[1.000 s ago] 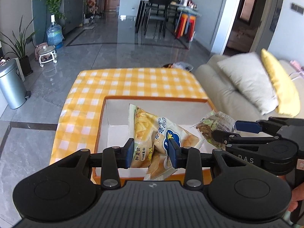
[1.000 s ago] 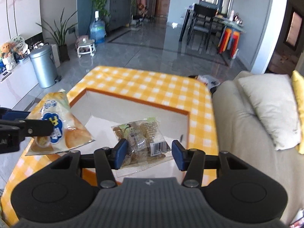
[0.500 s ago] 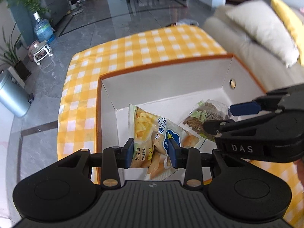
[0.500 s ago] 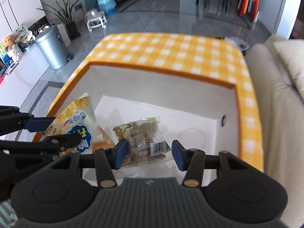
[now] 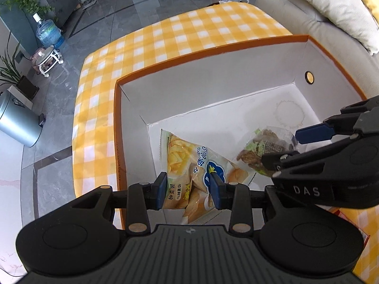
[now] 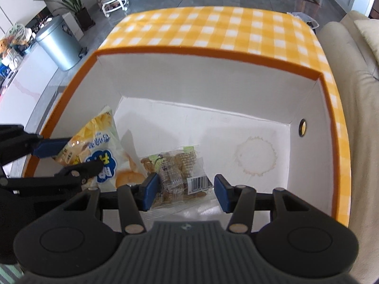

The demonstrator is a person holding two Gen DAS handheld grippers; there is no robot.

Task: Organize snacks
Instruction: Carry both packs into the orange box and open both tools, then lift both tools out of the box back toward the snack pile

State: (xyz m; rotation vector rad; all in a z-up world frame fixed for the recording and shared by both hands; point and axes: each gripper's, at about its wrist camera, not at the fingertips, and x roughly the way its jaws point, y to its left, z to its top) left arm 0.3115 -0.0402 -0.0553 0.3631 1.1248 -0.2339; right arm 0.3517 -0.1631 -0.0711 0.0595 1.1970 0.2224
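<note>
The yellow chip bag (image 5: 189, 163) hangs pinched between the blue pads of the left gripper (image 5: 187, 187), low inside the orange-rimmed white box (image 5: 213, 90), toward its 8 o'clock corner. Just beside it, at about 3 o'clock, the clear packet of brown snacks (image 6: 177, 172) is pinched in the right gripper (image 6: 183, 193); its left pad presses the wrapper, while the right pad's contact is hard to make out. Both packets hang over the box floor, whether touching it I cannot tell.

To do this well, I judge each packet should settle flat on the floor before the tongs spread, kept side by side rather than stacked, with the grippers clear of the walls.

The box sits on a yellow checked cloth (image 6: 213, 26). Beyond are grey tile, a metal bin (image 5: 19, 120) at 9 o'clock and a beige sofa (image 5: 308, 19) at 2 o'clock.
</note>
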